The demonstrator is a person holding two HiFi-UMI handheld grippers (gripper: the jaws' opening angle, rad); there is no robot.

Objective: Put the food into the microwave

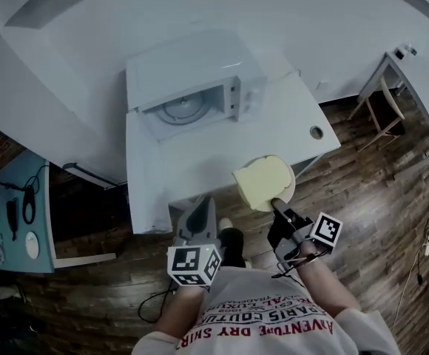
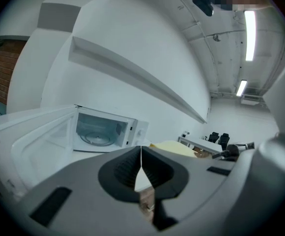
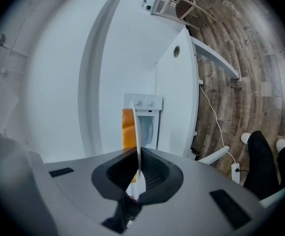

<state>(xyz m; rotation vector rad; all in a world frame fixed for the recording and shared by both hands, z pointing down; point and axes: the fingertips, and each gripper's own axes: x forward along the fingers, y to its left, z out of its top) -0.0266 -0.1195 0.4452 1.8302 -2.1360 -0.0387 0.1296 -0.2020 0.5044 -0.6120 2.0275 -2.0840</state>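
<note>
A white microwave (image 1: 192, 98) stands open at the back of a white table (image 1: 303, 117), its door (image 2: 29, 132) swung out to the left and the glass turntable showing inside. My right gripper (image 1: 277, 204) is shut on the near rim of a white plate (image 1: 288, 187) that carries a pale yellow slice of food (image 1: 259, 182), held over the table's front edge. In the right gripper view the plate (image 3: 135, 132) stands edge-on between the jaws, the food (image 3: 128, 129) on its left face and the microwave (image 3: 145, 117) beyond. My left gripper (image 1: 203, 200) is shut and holds nothing, beside the plate.
The tabletop has a round cable hole (image 1: 316, 132) at its right end. A wooden chair (image 1: 381, 102) stands further right by another white desk. A blue desk (image 1: 15, 213) with small items is at far left. The person's feet (image 3: 265, 151) and a cable lie on the wood floor.
</note>
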